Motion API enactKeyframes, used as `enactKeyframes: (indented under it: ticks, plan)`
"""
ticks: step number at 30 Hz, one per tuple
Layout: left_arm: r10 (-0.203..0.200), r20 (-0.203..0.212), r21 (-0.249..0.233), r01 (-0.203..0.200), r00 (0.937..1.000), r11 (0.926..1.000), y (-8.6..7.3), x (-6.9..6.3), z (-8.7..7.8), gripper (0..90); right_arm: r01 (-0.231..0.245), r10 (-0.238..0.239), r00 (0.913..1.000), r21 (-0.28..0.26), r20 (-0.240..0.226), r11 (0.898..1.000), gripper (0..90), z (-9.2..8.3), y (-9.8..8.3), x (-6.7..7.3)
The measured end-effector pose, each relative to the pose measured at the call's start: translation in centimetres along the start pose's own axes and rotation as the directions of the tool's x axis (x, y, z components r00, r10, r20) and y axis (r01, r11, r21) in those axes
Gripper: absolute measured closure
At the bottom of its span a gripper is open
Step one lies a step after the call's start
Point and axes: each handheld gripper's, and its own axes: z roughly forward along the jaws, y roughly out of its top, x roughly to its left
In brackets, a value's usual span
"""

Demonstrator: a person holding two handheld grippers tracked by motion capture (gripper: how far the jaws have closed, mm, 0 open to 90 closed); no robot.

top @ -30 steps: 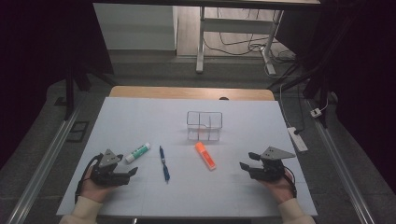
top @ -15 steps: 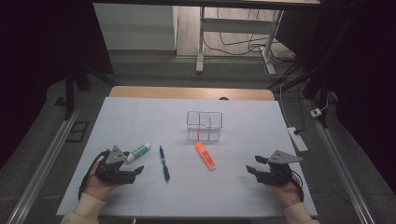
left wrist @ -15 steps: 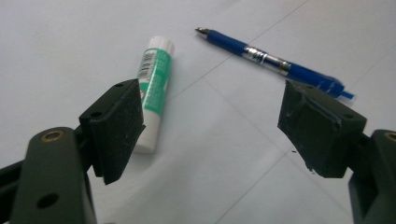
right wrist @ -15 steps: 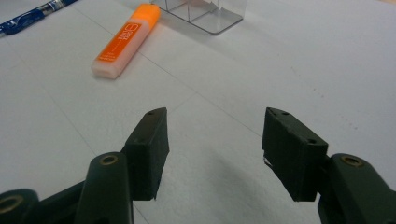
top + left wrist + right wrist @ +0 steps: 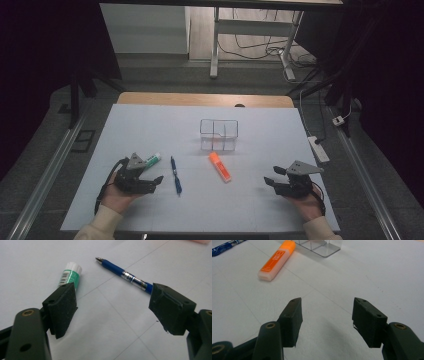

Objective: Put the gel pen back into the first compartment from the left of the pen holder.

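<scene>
Bright lit tabletop, dark surroundings, soft blur

Blue pen (image 5: 125, 275) lying flat, green-white glue stick (image 5: 70, 276) beside

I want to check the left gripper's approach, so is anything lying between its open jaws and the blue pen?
Nothing visible does. The left gripper has its jaws open over bare white table, and the blue pen lies just beyond them. The green-and-white glue stick lies off to one side, apart from the pen.
</scene>
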Motion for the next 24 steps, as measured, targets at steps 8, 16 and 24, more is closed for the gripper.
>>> enactKeyframes:
  ticks: [8, 16, 24]
  plan:
    - [-0.012, 0.015, 0.015, 0.012, 0.9998, 0.9998, 1.3, -1.0, 1.0, 23.5, 0.011, -0.011, 0.9999, 0.008, 0.001, 1.0, 41.0, 0.2, 0.0, 0.0]
    - [-0.01, 0.033, 0.041, 0.008, 0.9994, 0.9991, 2.2, -1.6, 2.1, 24.9, 0.013, -0.013, 0.9998, 0.009, 0.012, 1.0, 41.0, 0.1, 0.0, 0.0]
    - [-0.021, 0.038, 0.064, 0.018, 0.9991, 0.9978, 2.7, -1.8, 3.0, 25.4, 0.02, -0.02, 0.9997, 0.015, 0.012, 1.0, 40.9, 0.2, 0.0, 0.1]
